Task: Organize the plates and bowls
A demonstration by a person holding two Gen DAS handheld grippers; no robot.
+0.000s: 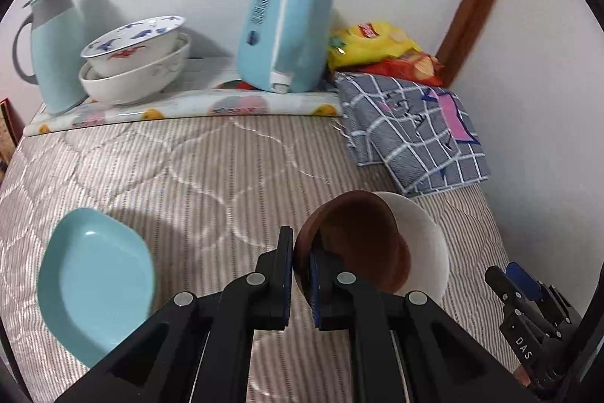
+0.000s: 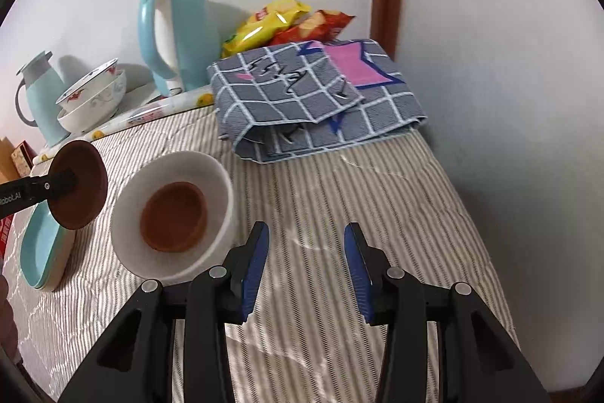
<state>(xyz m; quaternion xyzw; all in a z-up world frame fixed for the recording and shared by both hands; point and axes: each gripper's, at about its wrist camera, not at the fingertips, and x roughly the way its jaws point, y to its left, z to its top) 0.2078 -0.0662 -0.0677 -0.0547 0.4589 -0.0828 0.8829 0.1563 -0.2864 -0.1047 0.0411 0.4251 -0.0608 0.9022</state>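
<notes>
brown dish [image 1: 355, 237] in the left claw [image 1: 301, 253] | white bowl [image 2: 173, 214], brown dish [image 2: 174, 217] inside | pale blue plate [image 1: 94, 282] left of the claw | bed cover [image 1: 211, 172] grey-white striped | cloth [image 2: 313, 97] grey check, pink patch | kettle [image 1: 285, 25] light blue | far bowls [image 1: 136, 63] white, blue-red painted

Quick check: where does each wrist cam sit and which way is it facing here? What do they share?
Left wrist: on the left gripper, looking down along its fingers over the striped bed; jaws shut on a brown dish; right gripper at lower right.
Right wrist: on the right gripper, jaws open and empty, facing the bed and checked cloth; left gripper enters at left.
Shared: white bowl, blue plate, stacked bowls, kettle, flask.
</notes>
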